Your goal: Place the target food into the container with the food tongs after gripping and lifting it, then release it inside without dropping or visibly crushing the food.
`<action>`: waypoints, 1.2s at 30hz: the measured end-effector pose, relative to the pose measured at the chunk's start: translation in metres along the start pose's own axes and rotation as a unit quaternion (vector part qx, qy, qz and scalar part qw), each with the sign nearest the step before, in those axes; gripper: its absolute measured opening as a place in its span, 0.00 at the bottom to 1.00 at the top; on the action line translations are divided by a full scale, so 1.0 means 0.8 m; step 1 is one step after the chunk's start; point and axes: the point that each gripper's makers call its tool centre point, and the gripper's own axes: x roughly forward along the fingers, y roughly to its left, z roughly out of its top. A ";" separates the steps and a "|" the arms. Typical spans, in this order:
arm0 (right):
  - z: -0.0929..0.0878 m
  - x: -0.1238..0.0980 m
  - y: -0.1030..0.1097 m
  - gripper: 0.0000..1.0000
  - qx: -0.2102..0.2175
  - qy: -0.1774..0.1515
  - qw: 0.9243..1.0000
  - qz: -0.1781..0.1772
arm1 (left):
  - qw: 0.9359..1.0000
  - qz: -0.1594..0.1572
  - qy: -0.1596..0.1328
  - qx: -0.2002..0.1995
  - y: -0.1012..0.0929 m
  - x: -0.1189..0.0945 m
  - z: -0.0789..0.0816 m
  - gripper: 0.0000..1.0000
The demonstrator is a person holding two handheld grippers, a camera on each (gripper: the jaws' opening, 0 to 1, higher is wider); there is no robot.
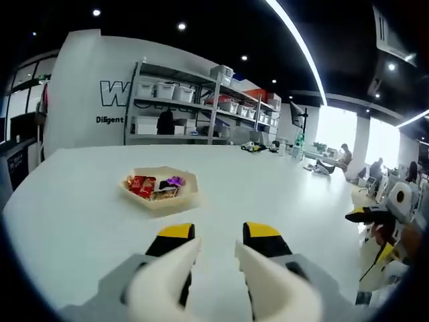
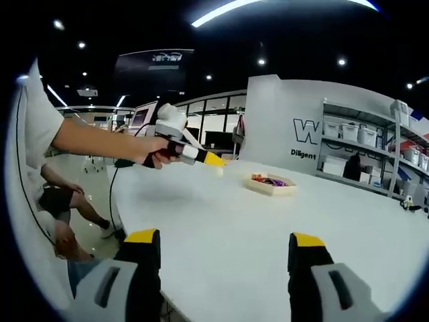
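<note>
Item: white table [image 1: 80, 215], broad and bare but for one tray; shelving with storage bins [image 1: 201, 107] along the far wall.

Item: shallow wooden tray [image 1: 163, 198], many-sided, resting flat on the table. Contents: wrapped snacks [image 1: 153, 186], red, brown and purple wrappers, heaped loosely in the middle. Seen again in the right gripper view as a small tray [image 2: 271, 184] far out on the table. Long axis of any single snack too small to tell.

Item: left gripper [image 1: 216, 265], white jaws with yellow-and-black tips, parted, nothing between them. Held above the near table, pointing roughly at the tray, which lies just ahead and slightly to the left. Seen from the right gripper view [image 2: 216, 165] in a person's hand [image 2: 155, 151], tip well short of the tray.

Item: right gripper [image 2: 219, 258], jaws spread wide, nothing held, at the near table edge, tray far ahead and to the right.

Assessment: food not yet gripped, no separate receiving container identifiable. Left gripper clearly the nearer; a forward, slightly leftward descent looks needed to reach the snacks.
</note>
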 end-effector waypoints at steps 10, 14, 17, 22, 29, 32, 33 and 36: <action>0.004 0.020 0.008 0.83 0.006 -0.009 1.000 0.005 | 1.000 -0.022 -0.009 -0.020 -0.011 -0.019 -0.008 0.28; 0.012 0.034 0.017 0.85 0.022 -0.024 0.999 0.019 | 0.999 -0.033 -0.009 -0.016 -0.016 -0.027 -0.017 0.28; 0.021 0.043 0.022 0.82 0.021 -0.033 0.999 0.032 | 0.998 -0.054 -0.019 -0.015 -0.024 -0.034 -0.020 0.27; 0.029 0.054 0.027 0.68 0.011 -0.040 0.998 0.050 | 0.997 -0.066 -0.027 0.000 -0.024 -0.042 -0.026 0.27; 0.028 0.071 0.034 0.48 0.019 -0.037 0.995 0.087 | 0.990 -0.134 -0.032 0.041 -0.061 -0.056 -0.035 0.27; 0.027 0.076 0.037 0.46 0.021 -0.036 0.995 0.094 | 0.988 -0.141 -0.032 0.049 -0.069 -0.059 -0.037 0.27; 0.029 0.075 0.040 0.46 0.024 -0.040 0.994 0.099 | 0.988 -0.144 -0.032 0.047 -0.070 -0.059 -0.037 0.27; 0.038 0.075 0.054 0.46 0.035 -0.059 0.989 0.129 | 0.987 -0.150 -0.026 0.054 -0.078 -0.061 -0.042 0.27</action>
